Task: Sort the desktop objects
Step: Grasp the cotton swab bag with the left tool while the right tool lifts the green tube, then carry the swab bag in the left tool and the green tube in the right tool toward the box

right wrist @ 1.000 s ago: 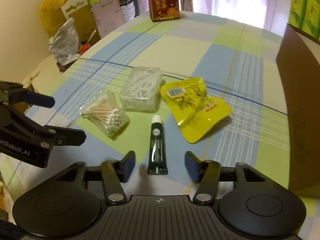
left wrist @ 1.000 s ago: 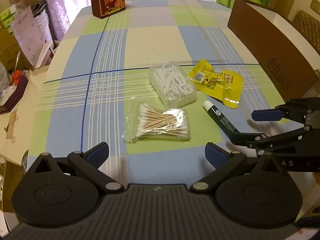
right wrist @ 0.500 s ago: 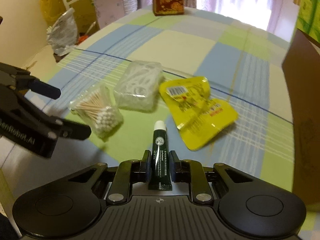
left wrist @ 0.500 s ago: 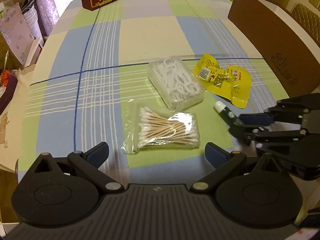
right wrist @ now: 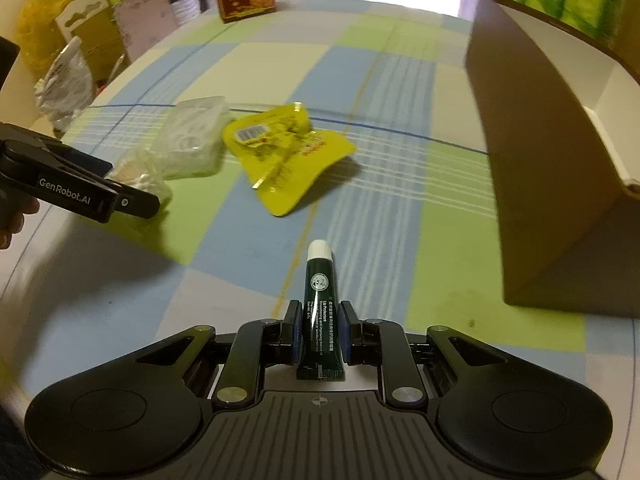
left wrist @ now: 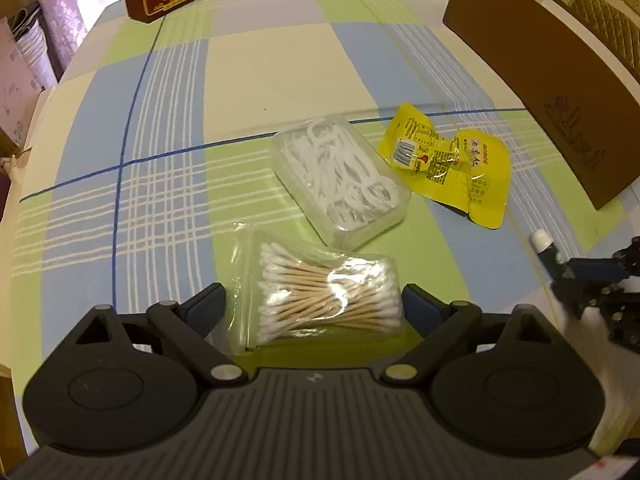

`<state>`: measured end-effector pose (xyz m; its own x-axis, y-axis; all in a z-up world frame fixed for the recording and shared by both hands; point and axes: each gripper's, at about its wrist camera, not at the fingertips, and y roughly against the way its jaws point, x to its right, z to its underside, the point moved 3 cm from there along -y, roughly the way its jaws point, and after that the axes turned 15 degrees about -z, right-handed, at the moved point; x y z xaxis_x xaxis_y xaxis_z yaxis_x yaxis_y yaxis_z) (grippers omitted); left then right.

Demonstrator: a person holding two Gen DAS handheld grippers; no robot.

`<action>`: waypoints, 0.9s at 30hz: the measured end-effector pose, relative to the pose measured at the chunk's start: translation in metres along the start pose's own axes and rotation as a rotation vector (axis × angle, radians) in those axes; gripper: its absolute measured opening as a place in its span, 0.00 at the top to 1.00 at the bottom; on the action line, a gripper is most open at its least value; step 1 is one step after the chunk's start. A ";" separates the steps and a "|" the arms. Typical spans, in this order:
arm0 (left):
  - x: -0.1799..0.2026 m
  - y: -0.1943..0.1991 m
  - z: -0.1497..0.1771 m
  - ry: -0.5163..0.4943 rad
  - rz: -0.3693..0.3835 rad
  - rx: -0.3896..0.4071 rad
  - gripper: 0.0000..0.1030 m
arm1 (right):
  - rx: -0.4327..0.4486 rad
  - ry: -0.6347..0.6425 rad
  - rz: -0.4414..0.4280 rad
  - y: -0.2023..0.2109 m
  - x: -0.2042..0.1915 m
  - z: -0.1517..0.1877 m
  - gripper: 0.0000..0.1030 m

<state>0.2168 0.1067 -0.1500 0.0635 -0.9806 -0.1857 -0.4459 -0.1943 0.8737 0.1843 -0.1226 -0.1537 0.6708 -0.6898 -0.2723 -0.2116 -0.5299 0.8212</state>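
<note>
The tablecloth (left wrist: 280,68) looks like matt woven cloth. The cotton swabs (left wrist: 328,300), with wooden-looking sticks, sit in a glossy, crinkled clear plastic bag. The floss-pick box (left wrist: 340,176) is cloudy, smooth plastic. The yellow packet (left wrist: 452,164) is shiny foil-like film. The tube (right wrist: 320,304) is smooth plastic. The brown box (right wrist: 540,152) is matt cardboard.

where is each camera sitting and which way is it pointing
Left wrist: rides the left gripper, looking steeply down at the cotton swab bag between its closing jaws, not yet pinched.
Right wrist: rides the right gripper, angled down, shut on the green tube; brown box right.
Shared: floss pick case, yellow packet, each other's gripper.
</note>
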 end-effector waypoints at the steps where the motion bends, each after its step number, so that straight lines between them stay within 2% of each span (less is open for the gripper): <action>1: 0.001 -0.001 0.000 -0.008 0.005 0.004 0.17 | 0.000 0.000 0.003 0.000 0.001 0.000 0.85; 6: 0.010 0.004 0.004 -0.077 0.002 0.052 0.32 | -0.007 0.024 0.013 0.000 -0.001 -0.002 0.84; 9: 0.010 0.007 0.008 -0.084 0.011 0.046 0.33 | -0.003 0.034 0.015 -0.004 0.000 -0.005 0.80; 11: 0.012 0.009 0.012 -0.088 0.020 0.039 0.33 | 0.004 0.040 0.022 -0.006 0.002 -0.008 0.71; 13: 0.015 0.013 0.018 -0.097 0.027 0.035 0.33 | 0.010 0.045 0.023 -0.008 0.003 -0.010 0.70; 16: 0.020 0.019 0.027 -0.111 0.022 0.030 0.33 | -0.001 0.071 0.015 -0.009 0.002 -0.010 0.73; 18: 0.022 0.022 0.030 -0.105 0.025 0.022 0.34 | -0.009 0.090 0.002 -0.009 -0.001 -0.010 0.84; 19: 0.023 0.024 0.031 -0.103 0.026 0.019 0.34 | -0.016 0.105 0.001 -0.009 -0.003 -0.009 0.86; 27: 0.042 0.038 0.034 -0.120 0.034 0.030 0.34 | -0.066 0.139 -0.042 0.001 -0.009 0.009 0.86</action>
<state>0.1722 0.0592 -0.1399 -0.0584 -0.9760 -0.2098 -0.4727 -0.1581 0.8669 0.1714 -0.1217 -0.1549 0.7706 -0.5908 -0.2390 -0.1370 -0.5198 0.8433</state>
